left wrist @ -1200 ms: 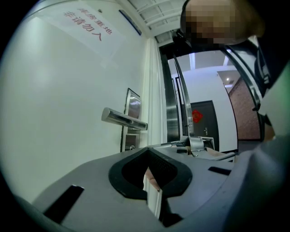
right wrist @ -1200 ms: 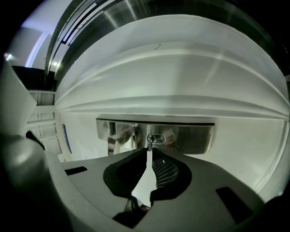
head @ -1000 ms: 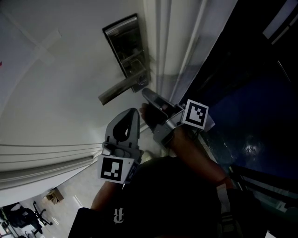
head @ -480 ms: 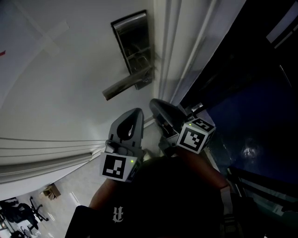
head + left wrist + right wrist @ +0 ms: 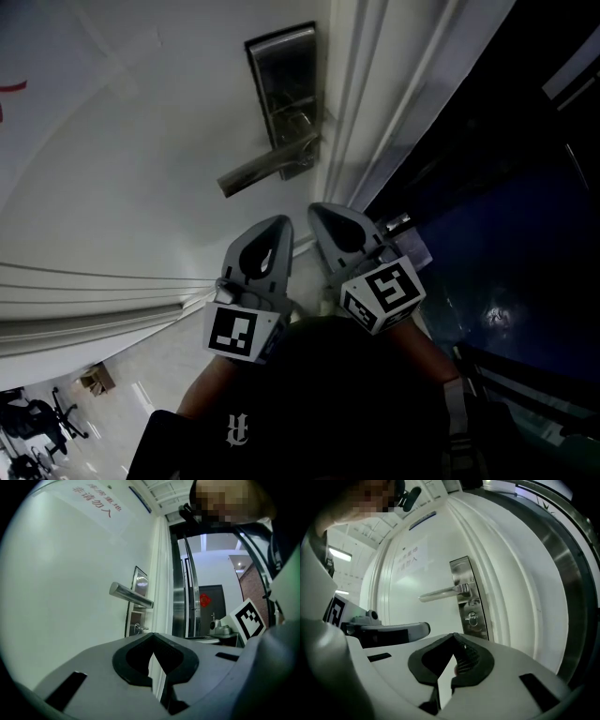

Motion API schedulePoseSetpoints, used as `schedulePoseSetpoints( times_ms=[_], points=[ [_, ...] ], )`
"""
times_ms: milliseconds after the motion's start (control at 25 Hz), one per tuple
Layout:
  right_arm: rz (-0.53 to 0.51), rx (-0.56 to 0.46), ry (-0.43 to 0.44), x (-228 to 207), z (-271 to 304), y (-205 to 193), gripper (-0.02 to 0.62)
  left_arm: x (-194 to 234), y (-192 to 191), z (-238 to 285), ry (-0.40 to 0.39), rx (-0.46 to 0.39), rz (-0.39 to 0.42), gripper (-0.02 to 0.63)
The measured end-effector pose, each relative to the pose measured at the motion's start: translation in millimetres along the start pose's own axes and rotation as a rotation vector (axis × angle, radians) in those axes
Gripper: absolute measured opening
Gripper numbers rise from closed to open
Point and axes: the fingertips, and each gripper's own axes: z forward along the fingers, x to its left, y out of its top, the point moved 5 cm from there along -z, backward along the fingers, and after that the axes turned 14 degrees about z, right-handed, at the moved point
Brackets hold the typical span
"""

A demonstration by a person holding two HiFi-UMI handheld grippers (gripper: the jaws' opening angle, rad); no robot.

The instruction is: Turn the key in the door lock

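Note:
The steel lock plate sits near the white door's edge, with a lever handle pointing left. A key sticks out of the cylinder below the lever; it also shows small in the left gripper view as the key. My left gripper and right gripper hang side by side below the lever, apart from the door. Both are shut with nothing between their fingers. Seen from its own camera, the left gripper points at the door's edge and the right gripper at the lock plate.
The white door frame runs right of the lock, with dark glass and metal beyond it. A paper sign with red characters is taped on the door. Office chairs stand on the floor at lower left.
My right gripper has drawn back from the lock and lever, down and away from the door, and turned so its marker cube faces up. The left gripper has hardly moved.

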Motion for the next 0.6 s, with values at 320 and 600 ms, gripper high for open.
schedulePoseSetpoints(
  times_ms=[320, 600],
  points=[
    [-0.067, -0.005, -0.01, 1.5, -1.0, 2.7, 0.015, -0.6, 1.6, 0.1, 0.0, -0.01, 0.003, 0.006],
    [-0.07, 0.0, -0.005, 3.0, 2.2, 2.8, 0.015, 1.1, 1.2, -1.4, 0.005, -0.009, 0.001, 0.006]
  ],
)
